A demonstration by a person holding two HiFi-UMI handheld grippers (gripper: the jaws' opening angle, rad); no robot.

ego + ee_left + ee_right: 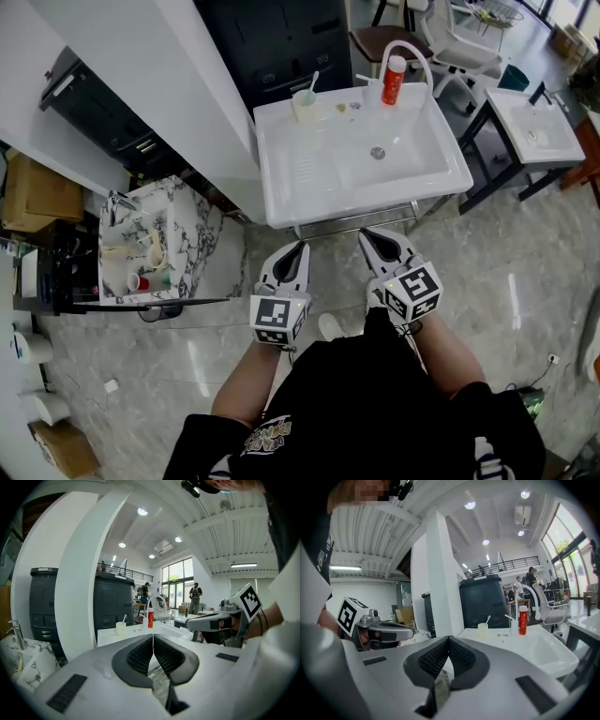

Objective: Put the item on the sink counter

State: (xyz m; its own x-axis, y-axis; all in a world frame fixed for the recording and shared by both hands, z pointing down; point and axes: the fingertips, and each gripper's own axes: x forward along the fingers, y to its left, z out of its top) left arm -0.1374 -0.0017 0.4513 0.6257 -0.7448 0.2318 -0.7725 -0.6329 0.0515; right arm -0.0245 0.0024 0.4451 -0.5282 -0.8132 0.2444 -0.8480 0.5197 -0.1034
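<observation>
Honestly can't tell what those tiny bits [348,107] on my white ceramic sink [272,178] ledge are; brown cardboard box [33,192] gets cropped at the left edge.

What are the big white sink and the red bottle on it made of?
The sink looks like glazed ceramic, or maybe moulded resin: plain white, smooth, with rounded edges. The red bottle looks like plastic: bright even colour, smooth sides, white cap. From this far, that is a guess.
</observation>
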